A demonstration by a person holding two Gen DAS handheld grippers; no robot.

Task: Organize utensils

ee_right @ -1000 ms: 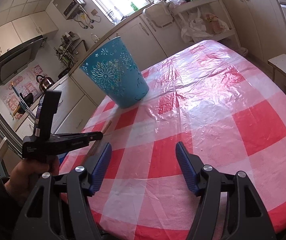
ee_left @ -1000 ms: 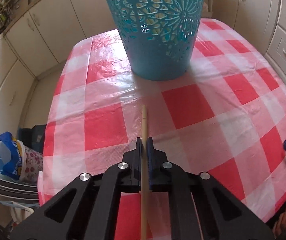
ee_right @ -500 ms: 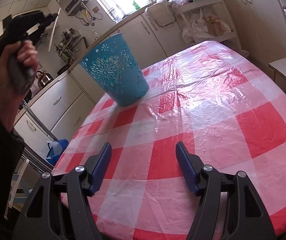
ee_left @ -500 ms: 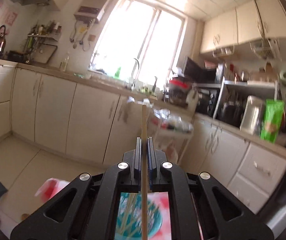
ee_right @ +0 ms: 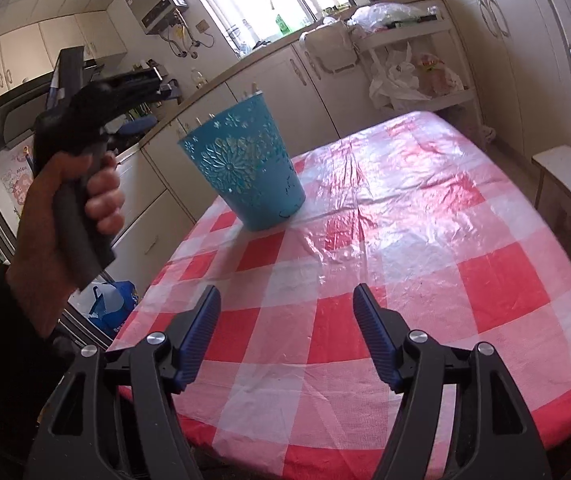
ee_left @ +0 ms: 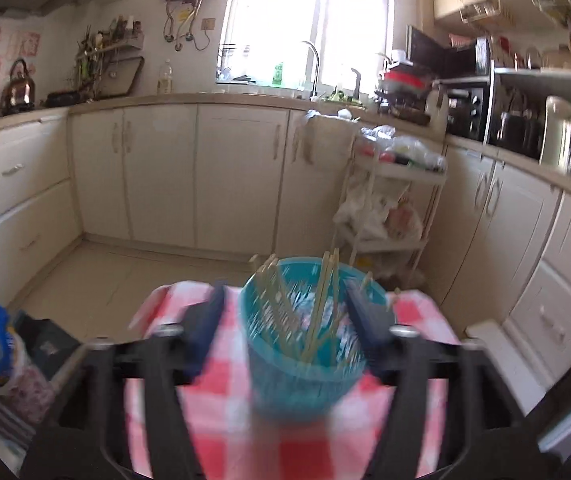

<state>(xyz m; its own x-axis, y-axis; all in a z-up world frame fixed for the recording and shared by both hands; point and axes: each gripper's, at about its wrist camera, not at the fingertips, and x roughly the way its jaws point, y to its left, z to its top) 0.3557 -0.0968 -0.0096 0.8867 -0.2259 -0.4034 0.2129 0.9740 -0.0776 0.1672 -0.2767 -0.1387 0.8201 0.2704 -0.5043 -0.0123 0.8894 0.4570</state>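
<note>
L wrist view: looking down over the left gripper [ee_left: 285, 320], blurred w/ motion, black arms and blue pads spreading apart, jaws opening, nothing pinched between them. Hovering above the teal perforated plastic basket [ee_left: 305, 376] w/ flower cut-outs, standing upright on the red-and-white checked plastic tablecloth [ee_left: 213, 436]. Seeing a bunch of pale wooden chopsticks [ee_left: 317, 312] leaning at mixed angles inside the basket, tips poking past the rim; exact count not readable thru the blur. Showing cream kitchen cabinets [ee_left: 241, 176] behind, bright window [ee_left: 305, 20] above the counter, white wire trolley [ee_left: 397, 208] w/ plastic bags right of centre.

R wrist view: looking along the right gripper [ee_right: 285, 332] held low over the near edge of the table, jaws opening, standing wide w/ only bare checked cloth [ee_right: 405, 248] showing between the ribbed blue pads [ee_right: 199, 332]. Showing the teal basket [ee_right: 245, 172] upright toward the far-left part of the table, well apart from this gripper, a few chopstick tips [ee_right: 254, 90] peeking over its rim. Seeing the person's left hand [ee_right: 69, 216], dark sleeve below it, gripping the grey handle of the other tool, raised left of the basket and higher than its rim; its jaws mostly hidden by the tool body from here. Lying on the floor by the table's left edge: blue-and-white bag [ee_right: 111, 308].
</note>
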